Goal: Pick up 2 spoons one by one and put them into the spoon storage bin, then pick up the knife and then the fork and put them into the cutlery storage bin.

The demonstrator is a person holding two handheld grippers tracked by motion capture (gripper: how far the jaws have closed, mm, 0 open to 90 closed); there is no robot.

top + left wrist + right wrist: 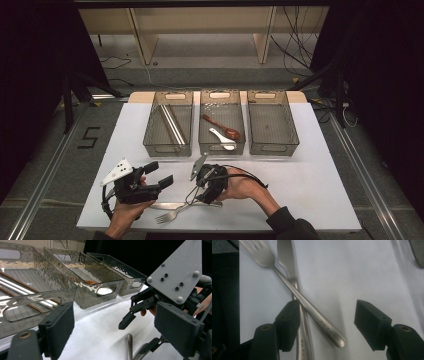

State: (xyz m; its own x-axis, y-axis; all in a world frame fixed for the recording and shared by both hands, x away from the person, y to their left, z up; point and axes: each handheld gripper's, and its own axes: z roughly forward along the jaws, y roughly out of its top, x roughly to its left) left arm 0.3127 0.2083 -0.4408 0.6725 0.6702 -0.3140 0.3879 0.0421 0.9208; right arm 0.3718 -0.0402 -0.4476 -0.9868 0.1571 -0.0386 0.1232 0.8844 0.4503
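A steel fork (312, 310) lies crossed over a steel knife (289, 265) on the white table, near its front edge. In the high view the fork (172, 215) and knife (162, 205) sit just in front of both hands. My right gripper (328, 315) points down at them, open. The fork's handle end lies between its jaws without touching either pad, and one jaw hangs over the knife's handle. My left gripper (159, 175) is held to the left of the cutlery, open with nothing in it, facing the bins.
Three clear bins stand in a row at the back. The left bin (168, 148) holds chopsticks, the middle bin (221, 147) a brown spoon (222, 128) and a white spoon (222, 140), and the right bin (273, 147) nothing. The table's front edge (220, 231) is close.
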